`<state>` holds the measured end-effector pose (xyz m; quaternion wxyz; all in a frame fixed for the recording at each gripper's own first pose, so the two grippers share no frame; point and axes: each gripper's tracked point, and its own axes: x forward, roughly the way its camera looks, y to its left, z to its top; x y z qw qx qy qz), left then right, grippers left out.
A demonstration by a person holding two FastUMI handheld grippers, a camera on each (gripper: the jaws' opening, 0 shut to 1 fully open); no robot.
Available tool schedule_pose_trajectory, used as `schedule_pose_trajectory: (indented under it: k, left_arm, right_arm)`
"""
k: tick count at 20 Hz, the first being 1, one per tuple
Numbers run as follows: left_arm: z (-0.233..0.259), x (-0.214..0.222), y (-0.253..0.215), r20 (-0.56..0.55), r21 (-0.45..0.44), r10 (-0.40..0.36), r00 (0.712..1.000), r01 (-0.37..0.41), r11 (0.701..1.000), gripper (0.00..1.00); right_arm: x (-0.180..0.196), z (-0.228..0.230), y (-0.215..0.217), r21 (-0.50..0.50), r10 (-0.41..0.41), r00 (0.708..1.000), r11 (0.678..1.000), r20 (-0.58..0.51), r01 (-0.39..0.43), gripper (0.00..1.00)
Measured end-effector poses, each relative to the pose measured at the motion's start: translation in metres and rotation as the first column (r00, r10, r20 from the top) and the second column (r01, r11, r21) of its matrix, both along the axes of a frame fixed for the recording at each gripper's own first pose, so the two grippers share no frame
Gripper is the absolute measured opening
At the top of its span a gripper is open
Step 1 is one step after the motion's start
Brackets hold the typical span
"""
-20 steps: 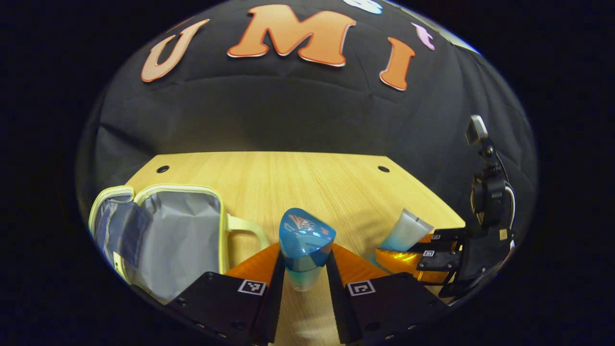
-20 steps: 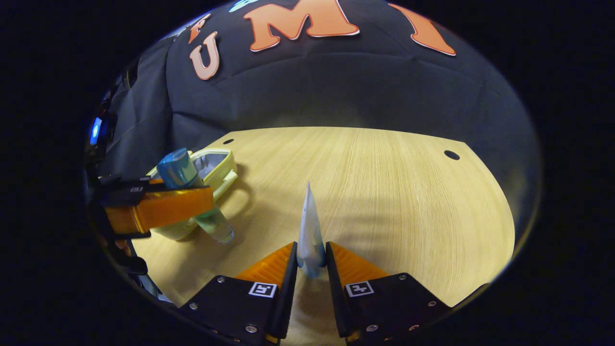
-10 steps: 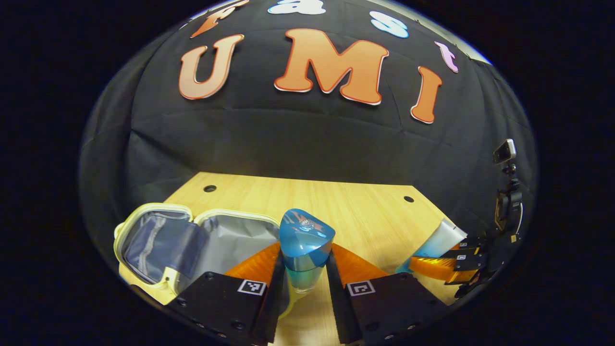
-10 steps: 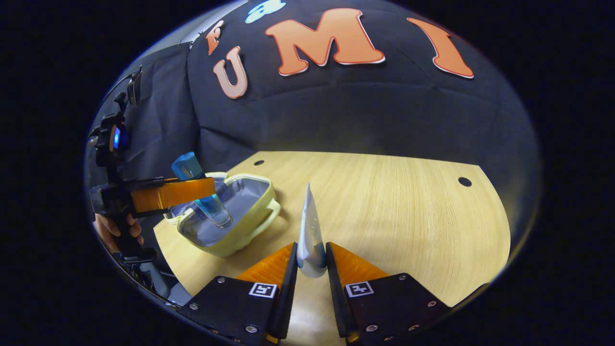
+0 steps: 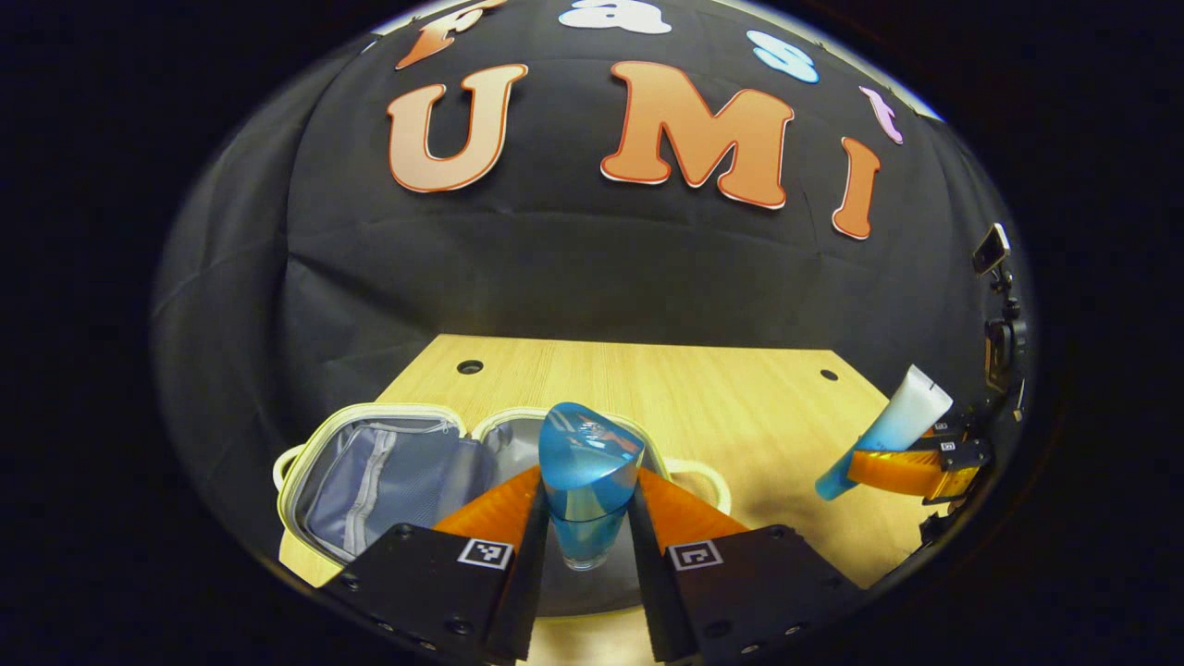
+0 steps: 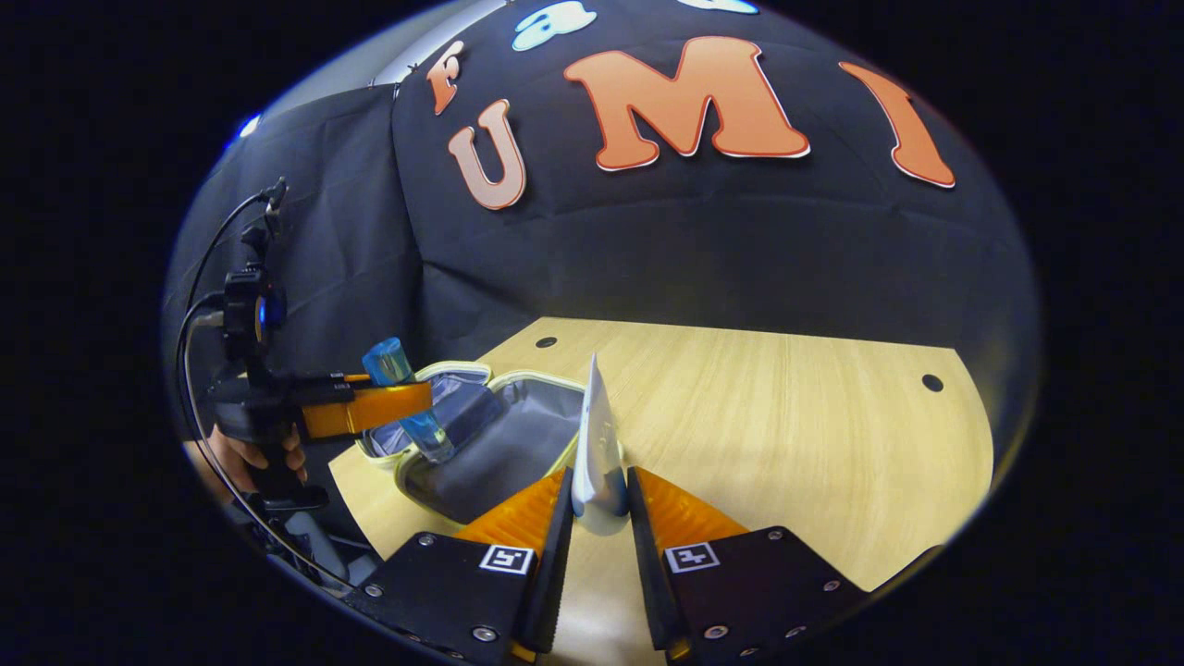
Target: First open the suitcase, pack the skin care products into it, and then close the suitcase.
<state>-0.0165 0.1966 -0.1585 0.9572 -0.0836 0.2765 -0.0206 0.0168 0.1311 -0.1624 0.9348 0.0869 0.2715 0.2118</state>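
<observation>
Left gripper [image 5: 587, 518] gripping blue-capped bottle [image 5: 585, 481] over opened suitcase [image 5: 388, 472]; right gripper [image 6: 597, 518] clamping tube [image 6: 597, 453] beside suitcase; packing, closing pending.

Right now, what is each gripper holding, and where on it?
The left gripper grips the blue-capped bottle around its body, just below the cap. The right gripper pinches the tube near its lower end.
</observation>
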Motion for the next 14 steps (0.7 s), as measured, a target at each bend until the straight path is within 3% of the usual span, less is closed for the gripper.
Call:
schedule_pose_trajectory:
  k: [9, 14]
  left_arm:
    - [-0.074, 0.002, 0.025, -0.176, -0.042, -0.156, 0.972, 0.151, 0.988, 0.47]
    - [-0.114, -0.008, 0.014, -0.315, -0.099, -0.231, 0.92, 0.21, 0.973, 0.47]
  right_arm:
    - [0.004, -0.006, 0.083, 0.023, 0.001, 0.997, 1.0, -0.077, 0.001, 0.38]
    - [0.006, -0.017, 0.109, 0.018, -0.006, 0.994, 1.0, -0.113, 0.008, 0.38]
